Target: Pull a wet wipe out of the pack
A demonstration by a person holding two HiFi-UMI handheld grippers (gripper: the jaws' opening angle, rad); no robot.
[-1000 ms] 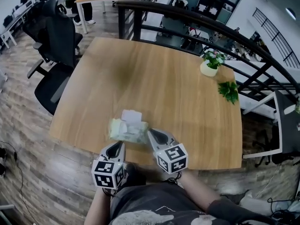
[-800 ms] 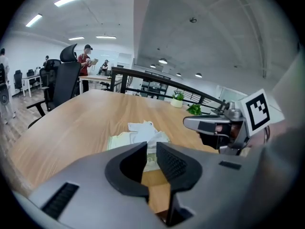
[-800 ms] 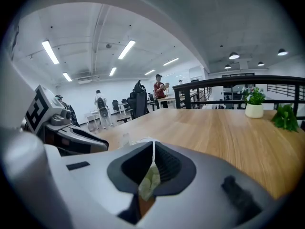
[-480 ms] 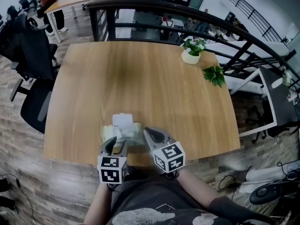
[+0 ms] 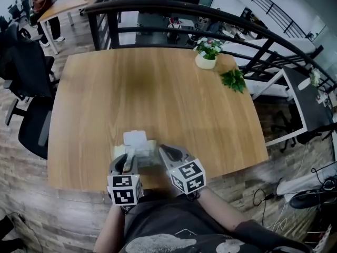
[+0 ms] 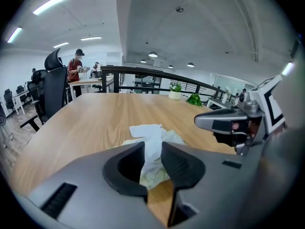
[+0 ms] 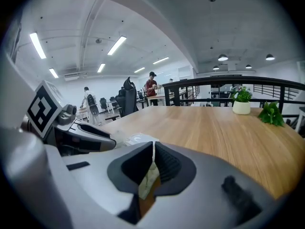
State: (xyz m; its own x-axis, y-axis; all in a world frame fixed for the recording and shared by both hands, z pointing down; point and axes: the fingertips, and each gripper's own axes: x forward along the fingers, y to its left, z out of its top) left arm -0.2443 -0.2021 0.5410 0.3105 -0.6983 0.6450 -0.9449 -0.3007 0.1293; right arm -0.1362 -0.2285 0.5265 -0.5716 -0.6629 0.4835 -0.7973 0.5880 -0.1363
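The pale green wet wipe pack lies near the table's front edge with its white lid flipped open. A white wipe sticks up out of it. My left gripper is at the pack's near left. Its jaws are closing, with the wipe standing between them in the left gripper view. My right gripper is shut on the pack's right end, and pale green wrapper is pinched between its jaws.
A wooden table carries a potted plant and a green sprig at its far right corner. A black railing runs behind it. Office chairs stand at the left. People stand at a far desk.
My left gripper has opened its jaws and moved forward and down onto the pack, round the raised wipe. The right gripper has kept its grip in place.
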